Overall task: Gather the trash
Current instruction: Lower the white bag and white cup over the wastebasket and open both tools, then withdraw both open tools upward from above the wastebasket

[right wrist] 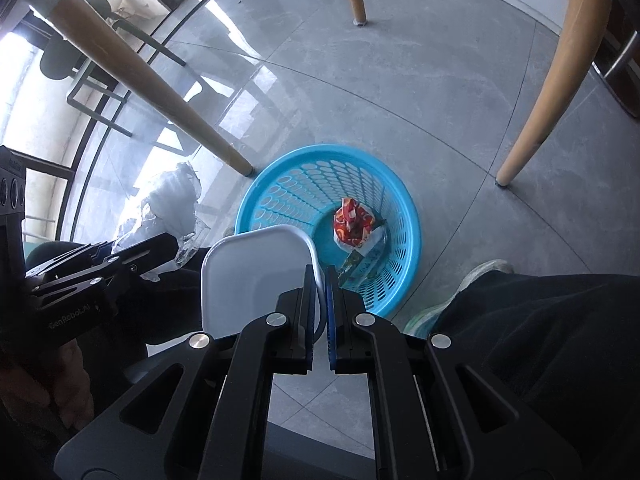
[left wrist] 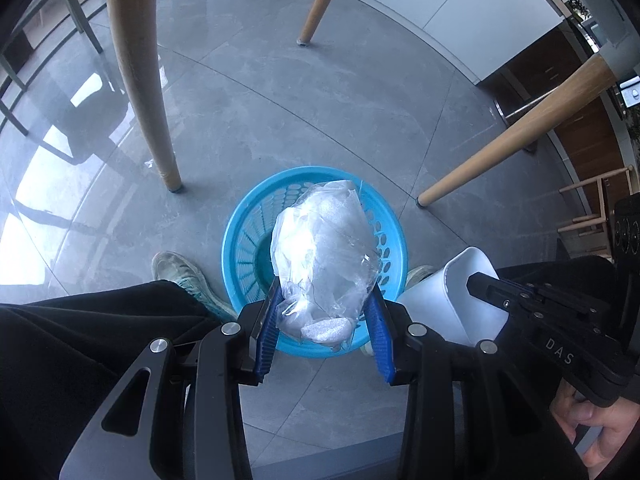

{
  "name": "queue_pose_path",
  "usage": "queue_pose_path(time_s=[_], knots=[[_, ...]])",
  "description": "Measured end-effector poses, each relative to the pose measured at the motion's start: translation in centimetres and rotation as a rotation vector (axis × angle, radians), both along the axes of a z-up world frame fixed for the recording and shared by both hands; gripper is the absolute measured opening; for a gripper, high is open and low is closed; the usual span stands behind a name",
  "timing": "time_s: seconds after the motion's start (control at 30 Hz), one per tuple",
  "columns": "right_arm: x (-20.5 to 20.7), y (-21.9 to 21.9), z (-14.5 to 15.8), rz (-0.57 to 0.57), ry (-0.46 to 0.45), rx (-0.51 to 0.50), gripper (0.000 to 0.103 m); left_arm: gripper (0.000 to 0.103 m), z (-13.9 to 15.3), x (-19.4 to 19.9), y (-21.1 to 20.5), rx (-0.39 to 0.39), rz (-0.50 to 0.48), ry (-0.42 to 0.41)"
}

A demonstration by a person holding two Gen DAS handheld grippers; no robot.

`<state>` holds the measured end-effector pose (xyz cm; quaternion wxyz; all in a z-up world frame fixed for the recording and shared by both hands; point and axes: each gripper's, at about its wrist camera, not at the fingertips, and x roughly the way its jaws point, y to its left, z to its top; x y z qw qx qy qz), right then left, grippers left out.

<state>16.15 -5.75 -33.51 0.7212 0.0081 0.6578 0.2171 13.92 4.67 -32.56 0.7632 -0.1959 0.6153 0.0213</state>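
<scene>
Left wrist view: looks steeply down along own fingers, close above blue basket [left wrist: 240,240], which sits at lower centre of frame. Right wrist view: same downward tilt, close, basket [right wrist: 280,192] at centre, seen from other side. Shared: basket, grey tile floor [left wrist: 340,112], wooden table legs [left wrist: 136,72]; each view catches opposite gripper at frame edge.

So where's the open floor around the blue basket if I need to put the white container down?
Bare grey floor stretches beyond the blue basket, between the three wooden table legs. It is crowded on the near side: shoes, the person's legs, and both grippers, left holding the plastic bag, right pinching the white container.
</scene>
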Motion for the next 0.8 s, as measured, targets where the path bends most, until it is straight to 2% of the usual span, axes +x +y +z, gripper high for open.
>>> queue_pose_path(time_s=[0.37,0.5,0.6,0.63,0.67,0.8], knots=[[2.2,1.0,-5.3,-0.010,0.079,-0.052,0.004,0.039,-4.0,2.3,1.1,-0.016,0.007,0.102],[2.5,1.1,-6.5,-0.006,0.099,-0.069,0.004,0.039,-4.7,2.8,0.9,-0.015,-0.008,0.112],[2.7,0.9,-7.1,-0.024,0.120,-0.072,0.006,0.049,-5.1,3.1,0.9,-0.053,-0.013,0.117],[2.8,0.7,-7.3,-0.036,0.129,-0.070,0.007,0.056,-5.2,3.2,1.0,-0.055,-0.005,0.115],[2.9,0.5,-7.5,-0.048,0.136,-0.068,0.012,0.059,-5.2,3.3,1.2,-0.058,0.001,0.111],[2.9,0.2,-8.2,-0.059,0.161,-0.071,0.015,0.060,-5.1,3.3,1.7,-0.075,0.037,0.097]])
